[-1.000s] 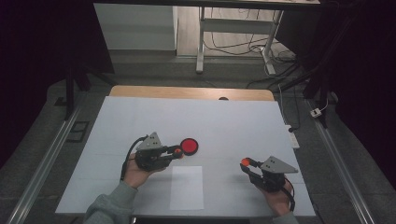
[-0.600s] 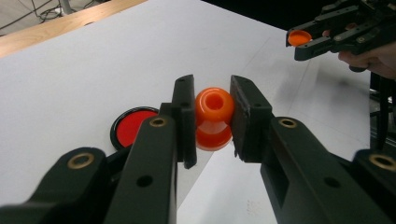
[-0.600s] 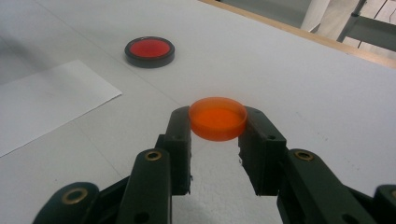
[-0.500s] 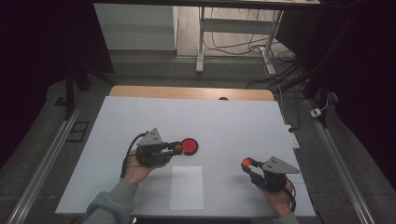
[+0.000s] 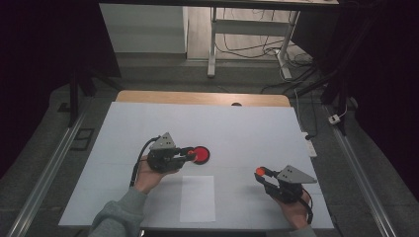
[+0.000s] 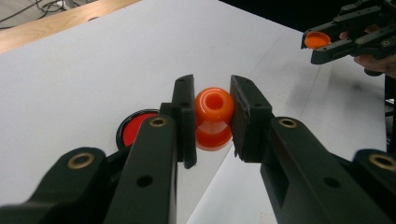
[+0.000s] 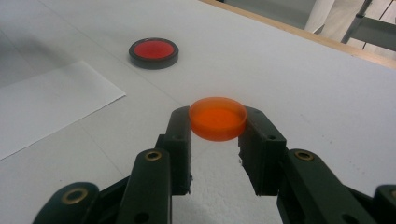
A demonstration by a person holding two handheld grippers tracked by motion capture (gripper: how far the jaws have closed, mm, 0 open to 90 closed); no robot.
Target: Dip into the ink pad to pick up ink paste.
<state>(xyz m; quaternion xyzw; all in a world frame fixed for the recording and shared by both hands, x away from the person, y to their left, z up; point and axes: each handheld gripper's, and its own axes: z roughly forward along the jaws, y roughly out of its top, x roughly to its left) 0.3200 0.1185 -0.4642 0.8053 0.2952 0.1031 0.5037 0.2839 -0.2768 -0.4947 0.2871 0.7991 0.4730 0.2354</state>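
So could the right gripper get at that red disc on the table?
Probably not yet: the right gripper already clamps an orange cap, and the left gripper sits right beside the red disc.

Item count: two claws, one per hand, the left claw [image 5: 190, 152] and the right claw [image 5: 260, 173]. One orange spool-shaped piece [image 6: 214, 116], between the jaws of the left claw. One orange cap [image 7: 218, 117], between the jaws of the right claw. One red disc with a black rim [image 5: 200, 154], just beyond the left claw. One white paper sheet [image 5: 197, 197], between the two claws, on one counter [image 5: 247, 128].
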